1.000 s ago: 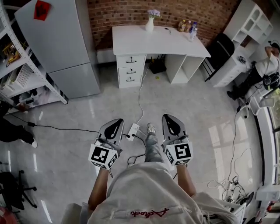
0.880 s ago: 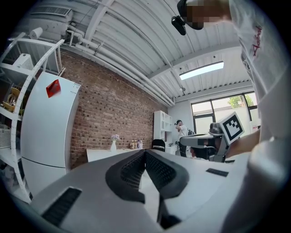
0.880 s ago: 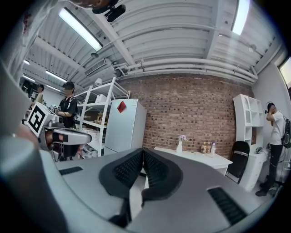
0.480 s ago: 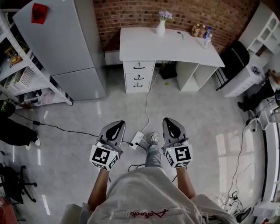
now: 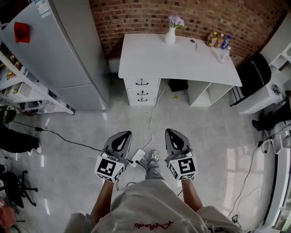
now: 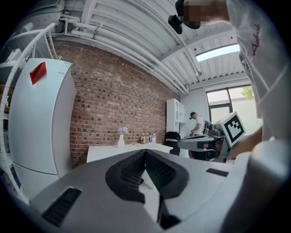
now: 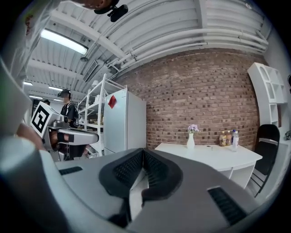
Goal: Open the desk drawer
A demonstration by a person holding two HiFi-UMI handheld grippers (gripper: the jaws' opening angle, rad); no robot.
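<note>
Head view, grippers: the left gripper (image 5: pixel 121 135) and right gripper (image 5: pixel 175 134) are held side by side over the floor (image 5: pixel 204 132), both pointing toward the desk (image 5: pixel 182 61) and well apart from it.
Head view, jaws: each pair is drawn together to a point; nothing sits between them and they touch nothing.
Head view, drawers: three drawers (image 5: pixel 142 91) are stacked under the desk's left end, fronts facing the person, all flush and closed, each with a dark handle.
Head view, desk top: a vase (image 5: pixel 170 34) stands at the back edge near the middle; bottles (image 5: pixel 218 41) stand at the back right corner.
Head view, surroundings: a refrigerator (image 5: pixel 63 50) stands left of the desk against the brick wall (image 5: pixel 136 13); a power strip (image 5: pixel 136 158) lies on the floor between the two grippers.
Left gripper view, jaws: the ribbed pads meet at their tips, with only air beyond them.
Left gripper view, beyond: the desk shows just past the closed tips, in front of the brick wall, with the vase on top; the refrigerator fills the left; the right gripper with its marker cube is at the right edge.
Right gripper view, jaws: pressed together at the tips, holding nothing.
Right gripper view, beyond: the desk with the vase and bottles lies ahead to the right; the refrigerator stands left of it; the left gripper shows at the left edge.
</note>
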